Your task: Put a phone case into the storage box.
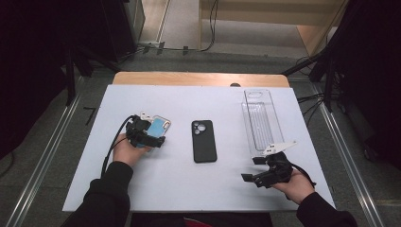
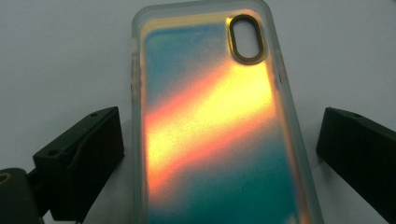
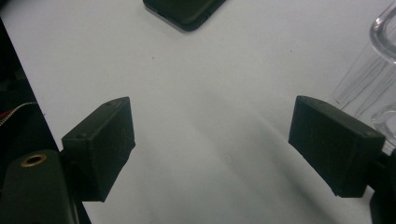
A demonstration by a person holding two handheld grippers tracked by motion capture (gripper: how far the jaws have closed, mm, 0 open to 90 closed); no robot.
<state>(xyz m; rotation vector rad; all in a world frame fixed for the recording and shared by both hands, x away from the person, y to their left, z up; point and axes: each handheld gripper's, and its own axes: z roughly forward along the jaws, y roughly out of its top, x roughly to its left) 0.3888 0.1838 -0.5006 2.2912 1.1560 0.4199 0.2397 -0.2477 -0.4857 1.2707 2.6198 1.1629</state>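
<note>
Three things are lying on the white table [image 1: 189,189]: one iridescent phone case [image 1: 160,126] at the left, one black phone case [image 1: 204,141] in the middle, and one clear plastic tray [image 1: 261,118] at the right. Two hand-held grippers are working over them, one in each of the person's hands. The left hand-held gripper [image 1: 153,140] is hovering at the near end of the iridescent phone case [image 2: 210,126], and in the left gripper view its jaws are standing released, one on each long side of the case with a strip of bare table showing between each pad and the case's frosted edge, so nothing is being grasped. The case is lying flat, its oval camera cut-out at the far end. The right hand-held gripper [image 1: 253,169] is resting low near the table's front right corner, just in front of the tray's near end; its jaws are standing wide apart over bare table, holding nothing, with the black phone case [image 3: 184,11] ahead at the top edge of the right gripper view and the tray [image 3: 373,60] off to one side. Open table is lying between the two cases, between the black case and the tray, and along the whole near edge between the forearms.
</note>
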